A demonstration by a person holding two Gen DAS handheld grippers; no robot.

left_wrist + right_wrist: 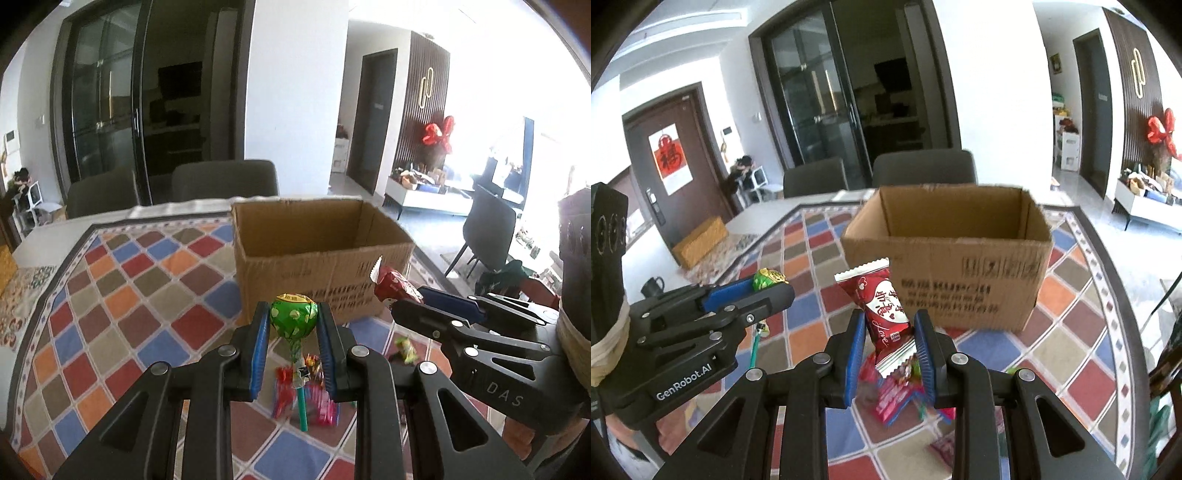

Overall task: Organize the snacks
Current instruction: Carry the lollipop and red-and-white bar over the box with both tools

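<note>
Gripping lollipop (293, 316) and candy (886, 314)

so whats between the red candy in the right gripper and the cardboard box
Nothing: in the right wrist view only bare checkered cloth lies between the red candy in the right gripper and the cardboard box.

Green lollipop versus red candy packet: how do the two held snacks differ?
The green lollipop is round-headed with a stick hanging below; the red candy packet is a flat pillow wrapper with crimped ends. The lollipop sits in the left gripper, the packet in the right gripper. Both are clamped, lifted before the cardboard box.
</note>
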